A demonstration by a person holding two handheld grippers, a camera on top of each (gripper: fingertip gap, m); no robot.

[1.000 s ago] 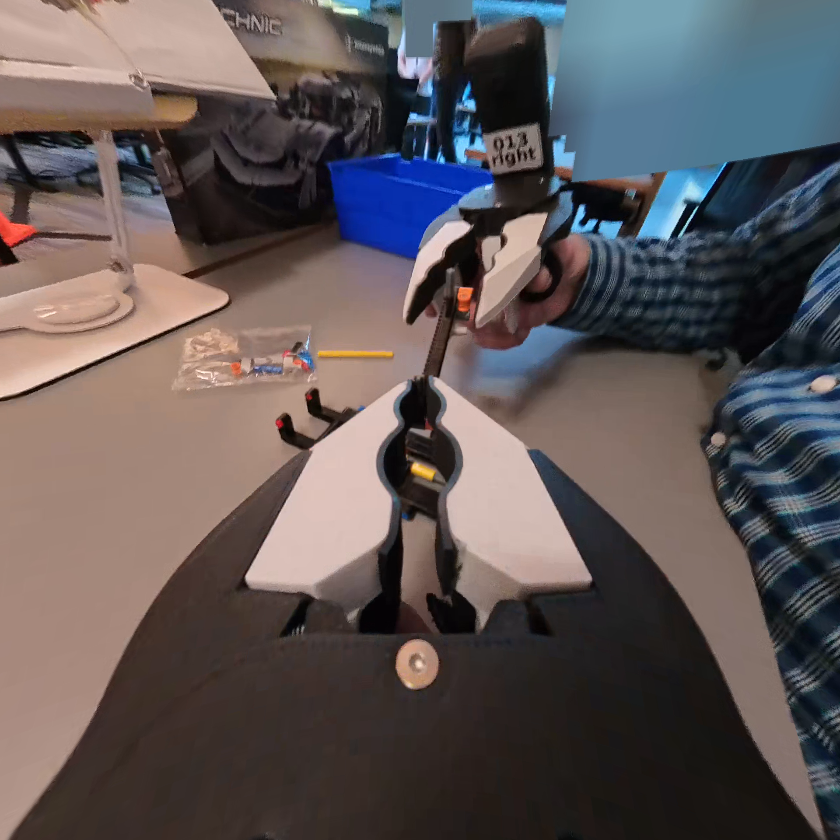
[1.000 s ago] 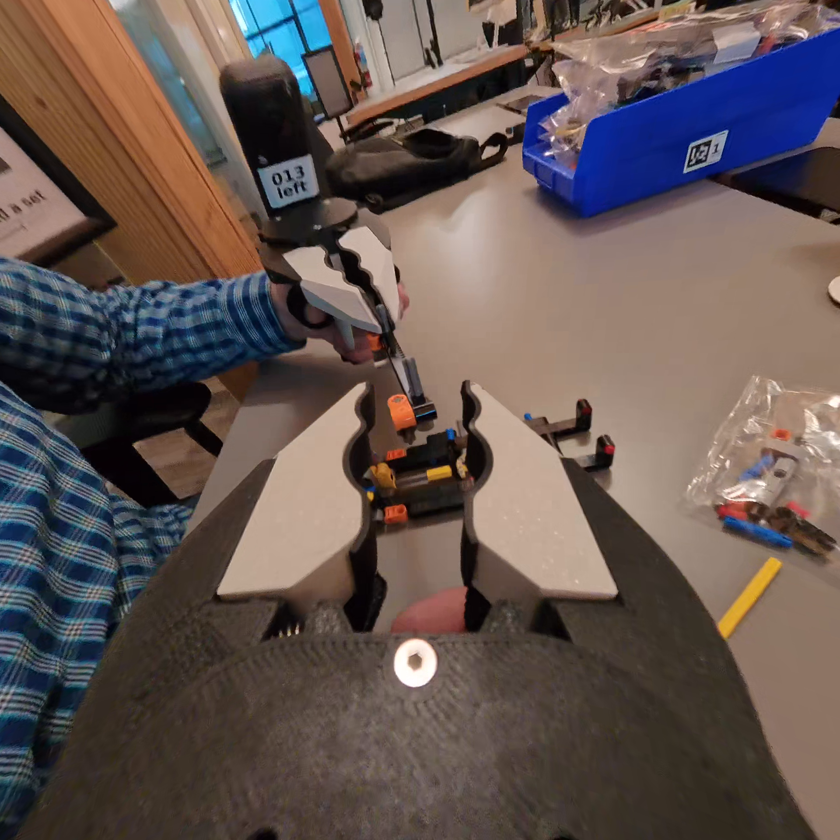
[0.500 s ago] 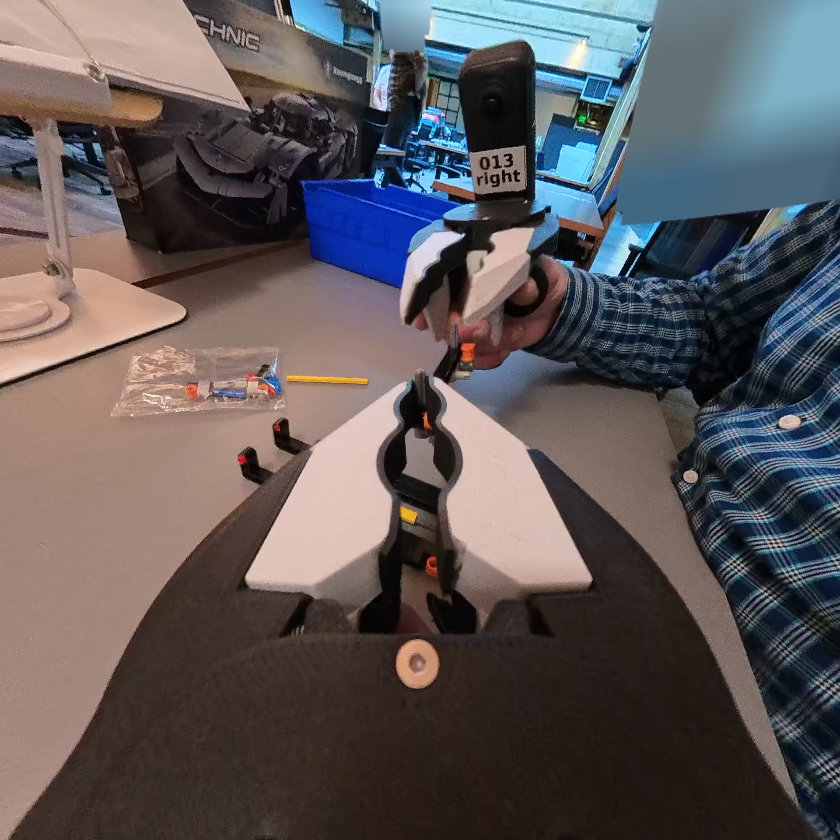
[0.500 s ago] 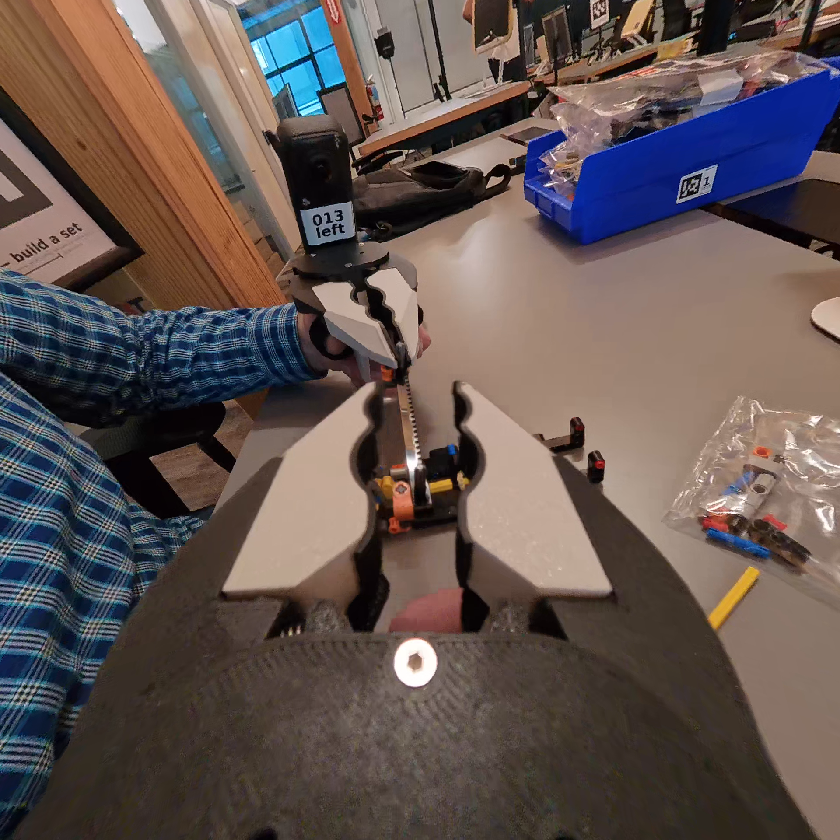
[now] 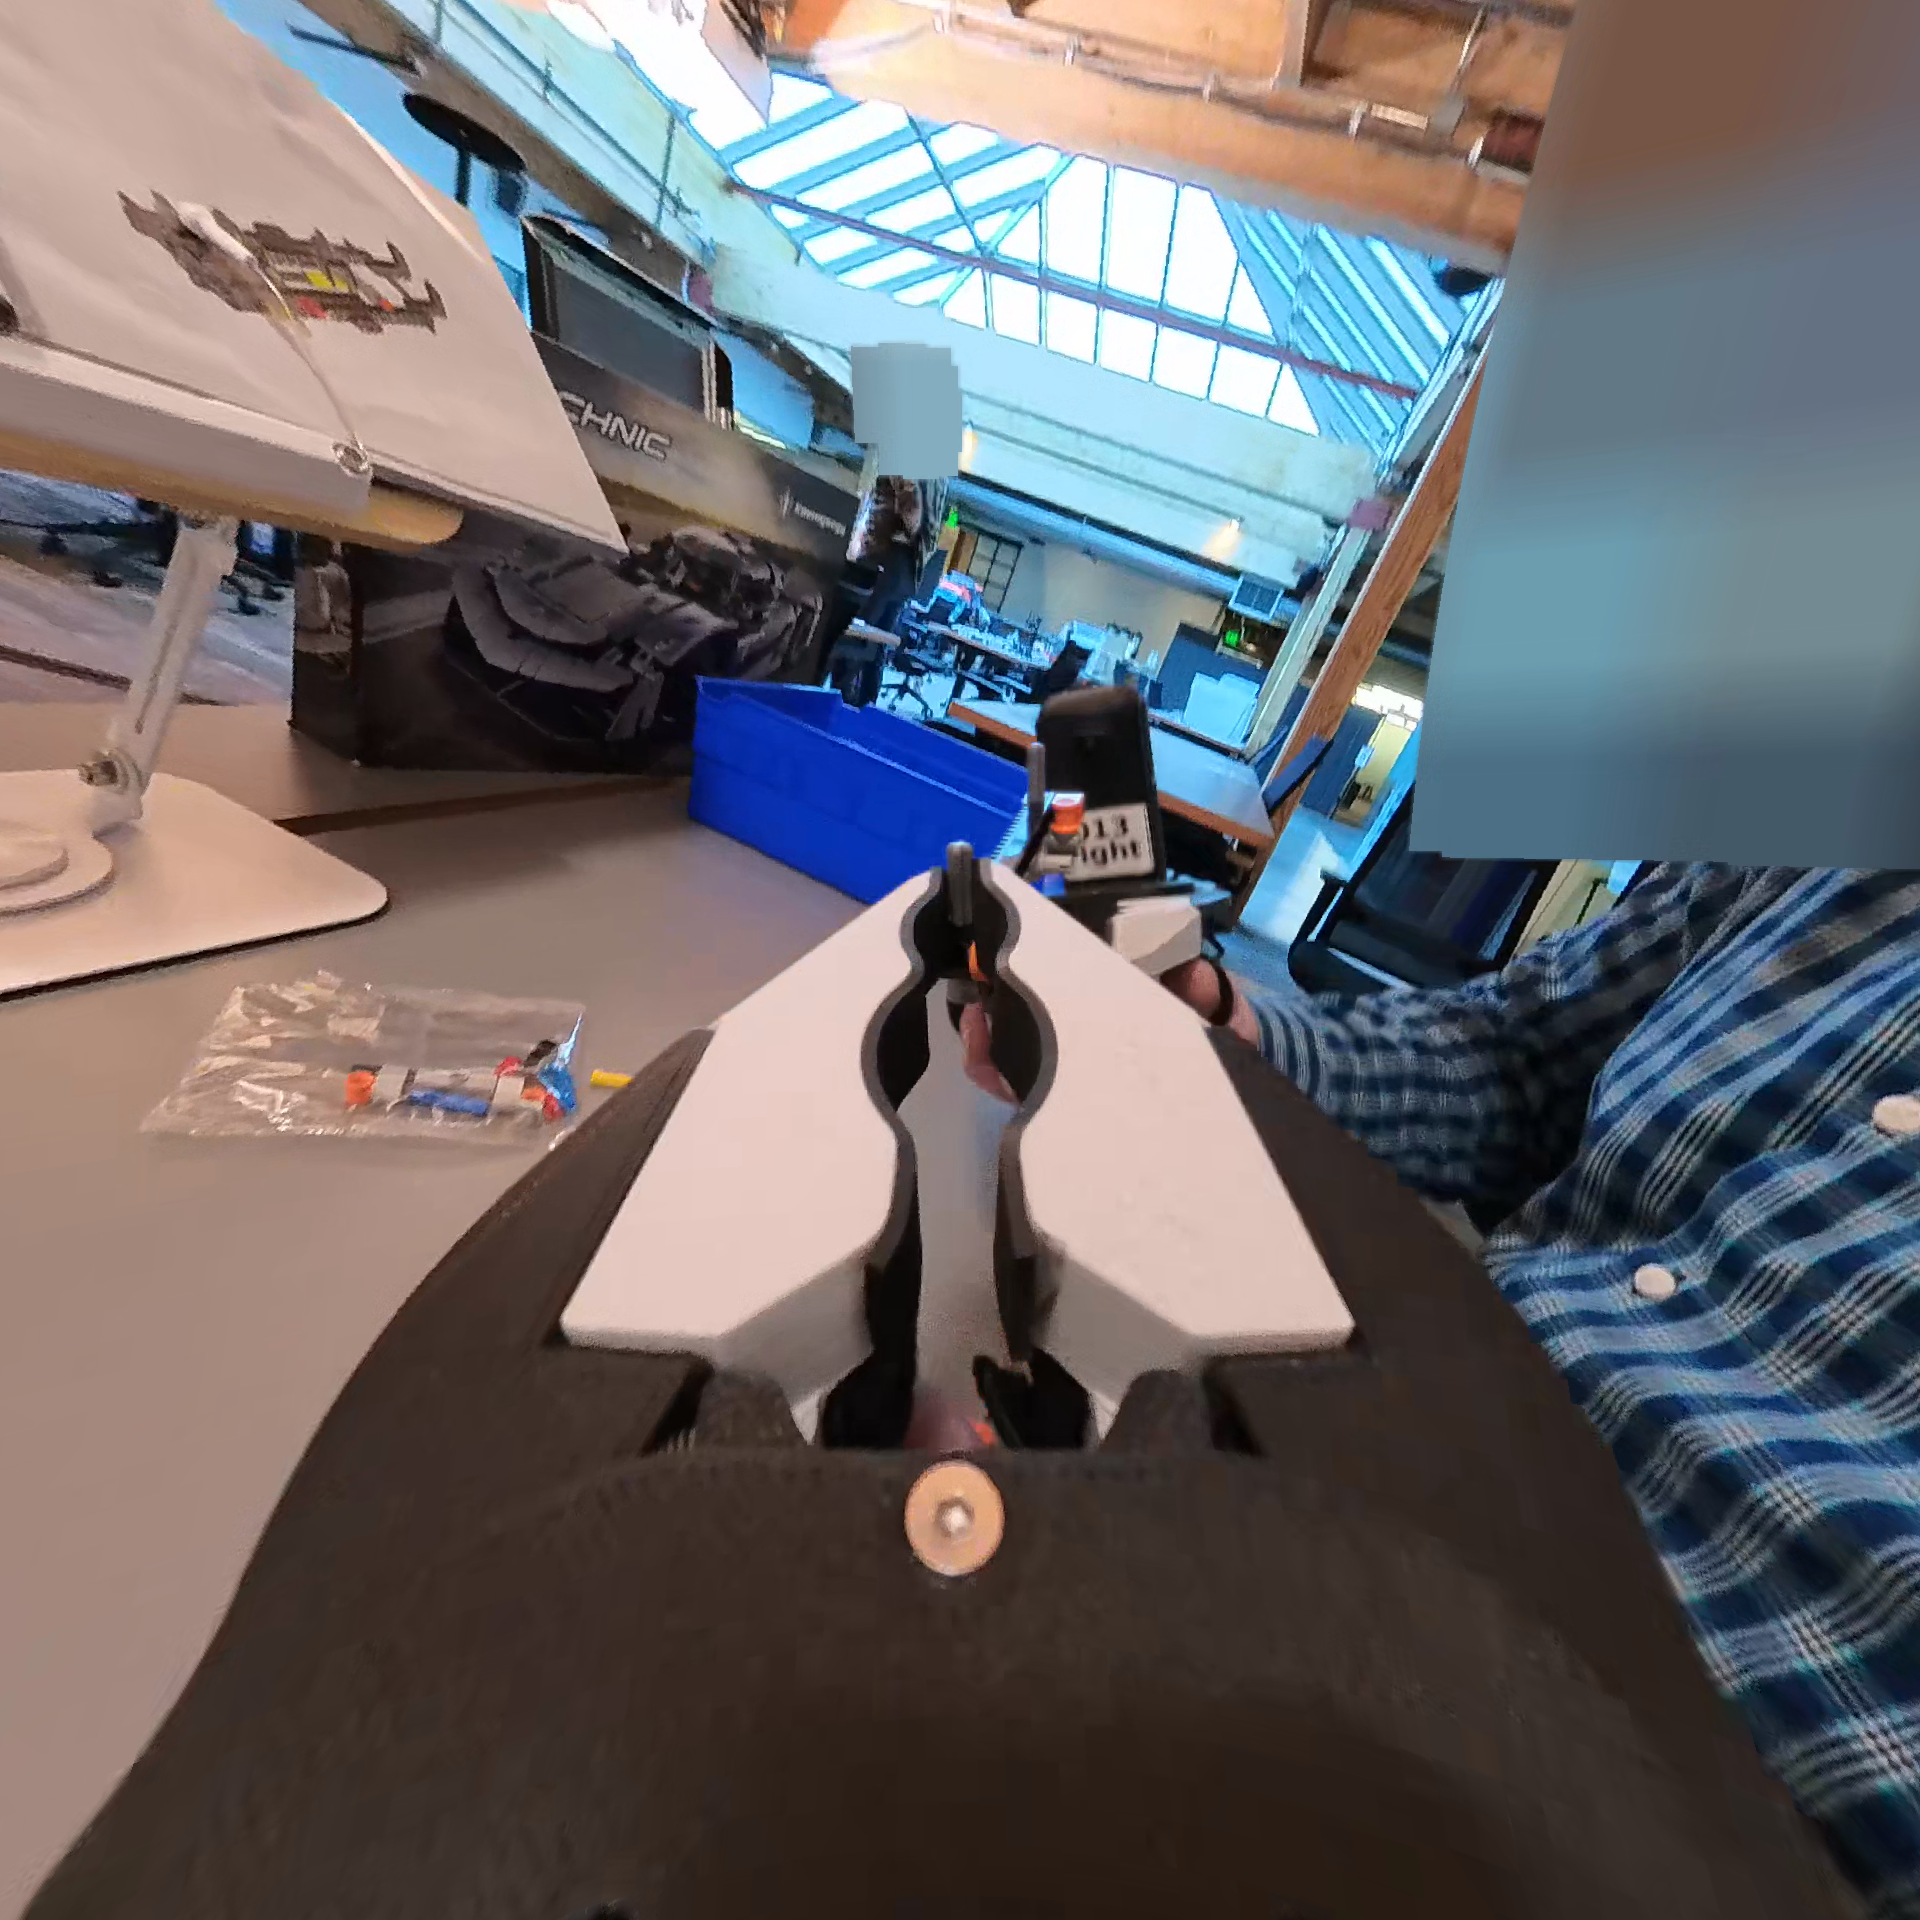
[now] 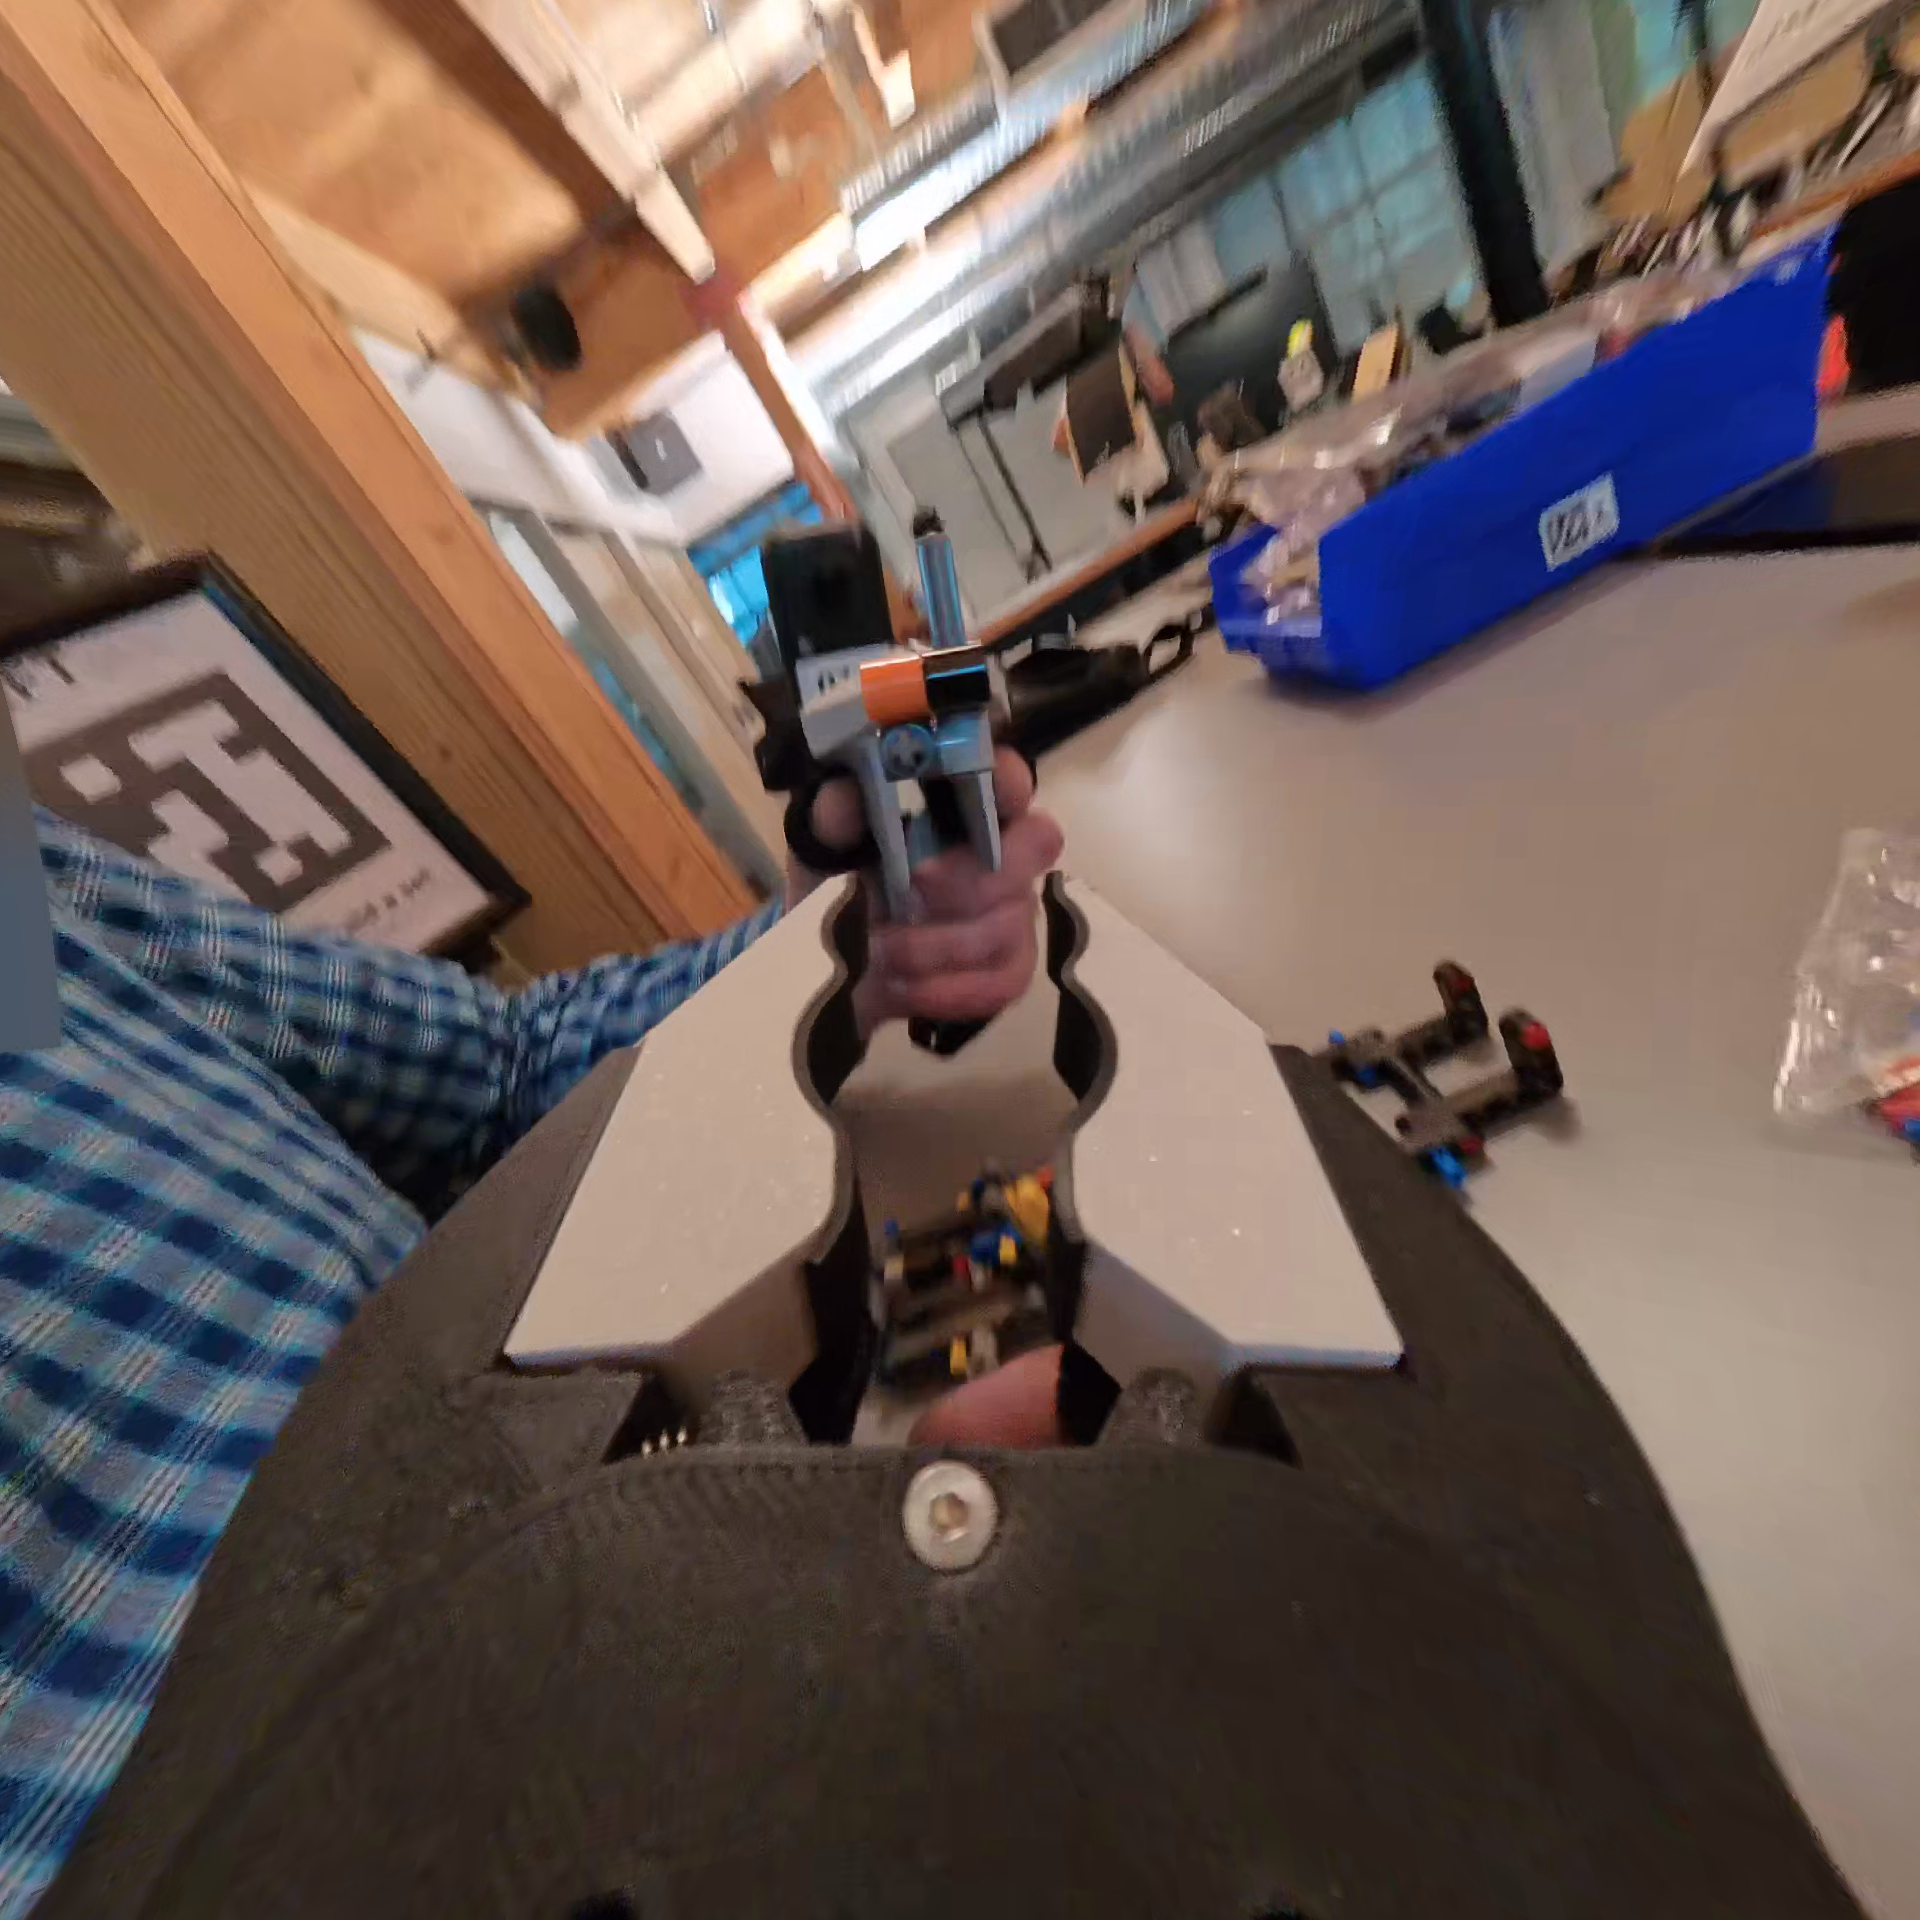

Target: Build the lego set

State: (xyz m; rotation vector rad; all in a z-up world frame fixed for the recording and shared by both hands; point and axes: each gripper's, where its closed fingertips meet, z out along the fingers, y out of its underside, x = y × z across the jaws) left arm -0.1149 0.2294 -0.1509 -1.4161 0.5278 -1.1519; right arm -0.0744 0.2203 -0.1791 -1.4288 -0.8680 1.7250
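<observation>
My left gripper [image 5: 958, 904] is shut on a thin dark lego piece [image 5: 958, 878] with an orange part; the piece's far end [image 5: 1049, 805] sticks up past the tips. In the right wrist view, the left gripper [image 6: 920, 790] is tilted upward in a hand, and the held grey, orange and black piece [image 6: 894, 696] has a rod on top. My right gripper [image 6: 951, 914] is open and empty, facing the left one. A small multicoloured assembly [image 6: 966, 1278] lies on the table, seen through the gap between its fingers. A black part with red pins [image 6: 1455, 1070] lies to the right.
A clear bag of small parts [image 5: 384, 1070] and a yellow axle [image 5: 611, 1078] lie on the grey table [image 5: 312, 1299]. A blue bin [image 5: 831, 800], the set's box [image 5: 582, 644] and an instruction booklet on a white stand [image 5: 187, 883] stand at the back. A plaid sleeve [image 5: 1662, 1143] is at the right. My right fingertips sit around 6 cm from my left ones.
My left gripper has tipped upward and lifted the held piece away from the table assembly. The right gripper stays open and has drawn back; its view is blurred by motion.
</observation>
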